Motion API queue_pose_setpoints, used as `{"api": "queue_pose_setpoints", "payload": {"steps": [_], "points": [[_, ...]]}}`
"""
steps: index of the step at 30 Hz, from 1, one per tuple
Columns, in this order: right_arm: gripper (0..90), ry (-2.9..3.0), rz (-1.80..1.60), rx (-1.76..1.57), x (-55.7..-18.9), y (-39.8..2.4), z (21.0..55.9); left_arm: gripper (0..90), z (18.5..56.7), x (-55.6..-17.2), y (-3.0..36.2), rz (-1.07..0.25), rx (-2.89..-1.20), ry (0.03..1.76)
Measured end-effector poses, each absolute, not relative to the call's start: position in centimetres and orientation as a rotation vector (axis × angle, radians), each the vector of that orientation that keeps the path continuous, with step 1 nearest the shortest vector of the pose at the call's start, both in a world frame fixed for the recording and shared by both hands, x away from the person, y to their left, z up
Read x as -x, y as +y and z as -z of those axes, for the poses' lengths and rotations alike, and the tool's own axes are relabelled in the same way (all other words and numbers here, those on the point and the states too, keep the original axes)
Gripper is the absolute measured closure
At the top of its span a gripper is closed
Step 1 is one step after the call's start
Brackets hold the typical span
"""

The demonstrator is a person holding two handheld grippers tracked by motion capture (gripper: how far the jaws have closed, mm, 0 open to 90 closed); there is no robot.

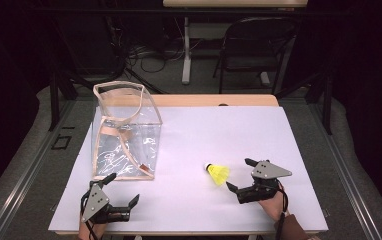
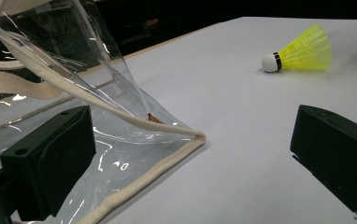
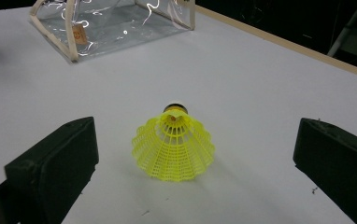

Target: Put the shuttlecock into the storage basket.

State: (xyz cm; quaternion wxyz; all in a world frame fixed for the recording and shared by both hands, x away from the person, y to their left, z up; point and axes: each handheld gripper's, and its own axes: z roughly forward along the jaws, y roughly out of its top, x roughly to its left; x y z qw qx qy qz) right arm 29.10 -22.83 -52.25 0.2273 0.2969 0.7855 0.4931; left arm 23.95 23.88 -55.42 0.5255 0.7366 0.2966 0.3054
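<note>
White table top (image 1: 259,135), wooden edge along the far side, dark room beyond with cables on the floor and a folding chair (image 1: 251,45) behind.

Right gripper (image 1: 241,174) held low over the near right part of the table, jaws spread wide and holding nothing. Yellow shuttlecock (image 1: 218,173) lying on its side straight ahead of that gripper, just off its jaw tips and in line with the gap between them, touched by neither jaw. Seen in the right gripper view as shuttlecock (image 3: 174,145) centred between the two black jaws, open skirt turned toward the gripper, dark-banded cork end pointing away from it. Farther ahead and to the left in that view, clear bag (image 3: 116,25) well apart from the shuttlecock.

Left gripper (image 1: 125,189) held at the near left corner of the table, jaws likewise wide apart and empty. Clear bag (image 1: 124,131) with beige trim and straps standing upright just ahead of this gripper, its near bottom edge close to the forward jaw; contact not possible to judge. In the left gripper view, bag's trimmed corner (image 2: 186,140) lying ahead between the jaws, nearer the left one. Shuttlecock (image 2: 303,52) resting farther off, ahead and to the right, white cork tip pointing left in that view.
</note>
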Motion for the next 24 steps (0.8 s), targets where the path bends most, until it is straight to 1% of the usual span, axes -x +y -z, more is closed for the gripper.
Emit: {"api": "queue_pose_setpoints", "payload": {"steps": [24], "points": [[0.0, 2.231, -1.325, -0.813, -31.6, -21.8, 52.7, 0.0, 55.4, -24.0, 23.8, -0.728, -1.763, 0.712]]}}
